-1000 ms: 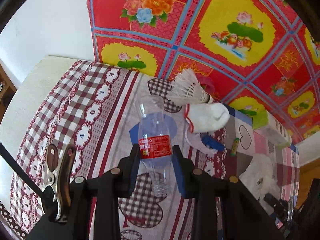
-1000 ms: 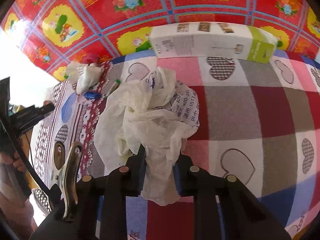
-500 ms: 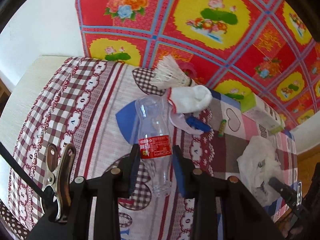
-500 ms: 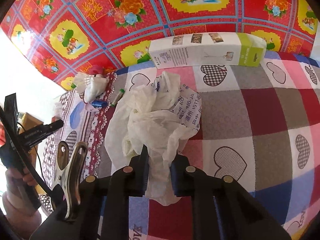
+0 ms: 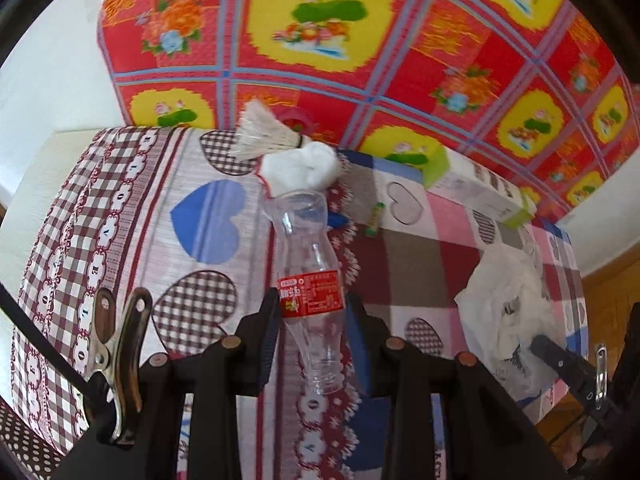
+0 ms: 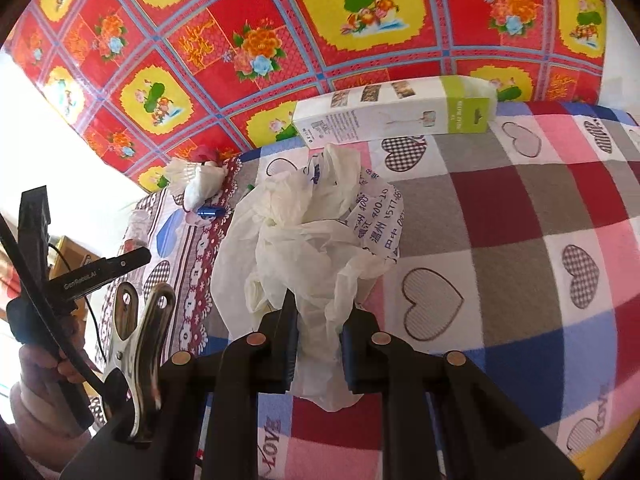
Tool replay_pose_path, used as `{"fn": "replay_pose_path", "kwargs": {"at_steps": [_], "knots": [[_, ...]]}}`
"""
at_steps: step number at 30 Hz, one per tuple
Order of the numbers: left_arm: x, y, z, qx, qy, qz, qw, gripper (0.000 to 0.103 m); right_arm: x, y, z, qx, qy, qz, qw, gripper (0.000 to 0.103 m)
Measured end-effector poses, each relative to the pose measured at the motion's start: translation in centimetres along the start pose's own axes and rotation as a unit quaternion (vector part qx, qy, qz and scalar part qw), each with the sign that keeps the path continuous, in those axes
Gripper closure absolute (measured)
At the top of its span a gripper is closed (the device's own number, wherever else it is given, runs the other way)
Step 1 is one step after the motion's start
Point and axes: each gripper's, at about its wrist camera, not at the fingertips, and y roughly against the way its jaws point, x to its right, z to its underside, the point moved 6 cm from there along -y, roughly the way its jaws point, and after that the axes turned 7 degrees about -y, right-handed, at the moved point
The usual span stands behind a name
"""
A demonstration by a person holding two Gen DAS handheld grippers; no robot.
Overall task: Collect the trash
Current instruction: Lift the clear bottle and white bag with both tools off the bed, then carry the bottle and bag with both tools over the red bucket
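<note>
My left gripper (image 5: 312,312) is shut on a clear plastic bottle (image 5: 310,276) with a red label, held off the patchwork tablecloth (image 5: 408,276) with its base pointing away. My right gripper (image 6: 318,320) is shut on a crumpled white plastic bag (image 6: 312,236) with blue print, which hangs from the jaws and still drapes on the cloth (image 6: 500,216). The bag also shows at the right of the left wrist view (image 5: 508,304), with the right gripper's finger on it. The left gripper shows at the left of the right wrist view (image 6: 104,270).
A white shuttlecock (image 5: 264,136), a white sock (image 5: 304,170), a blue cap-like piece (image 5: 338,221) and a small green stick (image 5: 374,220) lie at the back. A long white-and-green box (image 6: 396,118) lies along the red floral wall cloth (image 6: 280,20).
My left gripper has carried the bottle to the right and forward, toward the sock and the bag. My right gripper has lifted a little with the bag still in it.
</note>
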Motion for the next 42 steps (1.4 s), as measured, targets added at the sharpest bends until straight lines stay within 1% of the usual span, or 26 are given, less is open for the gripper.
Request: {"fn": "replay_pose_path", "kwargs": {"at_steps": [9, 21, 33, 42], "knots": [[4.9, 2.2, 1.7, 0.003, -0.03, -0.008, 0.9995, 0.07, 2.4, 3.1, 1.2, 0.025, -0.004, -0.005, 1.0, 0.084], [13.3, 4.4, 4.5, 0.0, -0.075, 0.008, 0.9972, 0.07, 6.3, 8.8, 2.7, 0.061, -0.009, -0.018, 0.998, 0.084], [23.1, 5.7, 7.5, -0.013, -0.142, 0.035, 0.9892, 0.07, 12.3, 13.7, 5.3, 0.081, -0.042, -0.008, 0.996, 0.084], [28.8, 6.8, 9.7, -0.015, -0.179, 0.046, 0.9826, 0.07, 16.4, 17.3, 7.1, 0.106, -0.062, -0.007, 0.992, 0.084]]}}
